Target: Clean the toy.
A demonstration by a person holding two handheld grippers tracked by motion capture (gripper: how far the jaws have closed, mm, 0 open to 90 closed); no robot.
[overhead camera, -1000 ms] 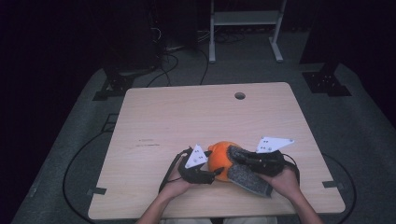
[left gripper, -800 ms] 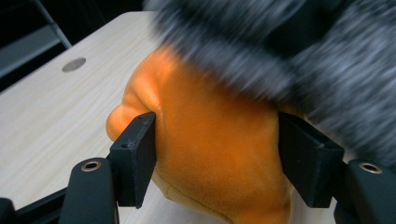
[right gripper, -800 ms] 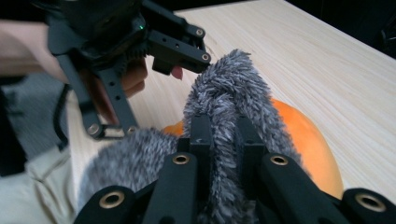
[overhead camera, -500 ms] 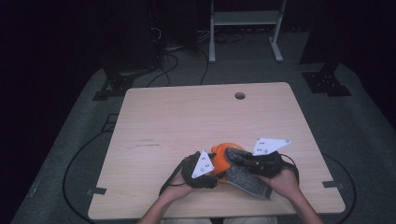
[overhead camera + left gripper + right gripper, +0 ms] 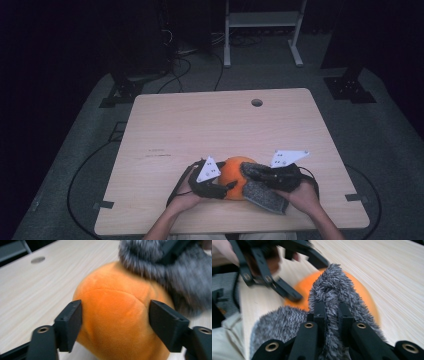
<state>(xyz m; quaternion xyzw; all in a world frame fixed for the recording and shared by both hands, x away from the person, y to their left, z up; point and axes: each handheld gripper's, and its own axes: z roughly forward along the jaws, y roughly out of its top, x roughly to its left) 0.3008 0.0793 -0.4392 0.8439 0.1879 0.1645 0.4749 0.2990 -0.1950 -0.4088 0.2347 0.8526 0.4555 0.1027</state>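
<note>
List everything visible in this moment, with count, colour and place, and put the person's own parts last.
plush toy: one, orange, near edge of the table, between the two grippers
furry cloth: one, grey, draped over the toy's right side and down onto the table
table: one, light wood, centre of the high view, round hole near its far edge
white frame: one, on the floor beyond the table
cables: several, black, on the grey floor around the table
left gripper: one, black, jaws either side of the toy, having just opened a little
right gripper: one, black, clamped on a fold of the furry cloth
hands: two, at the near edge, one on each gripper
</note>
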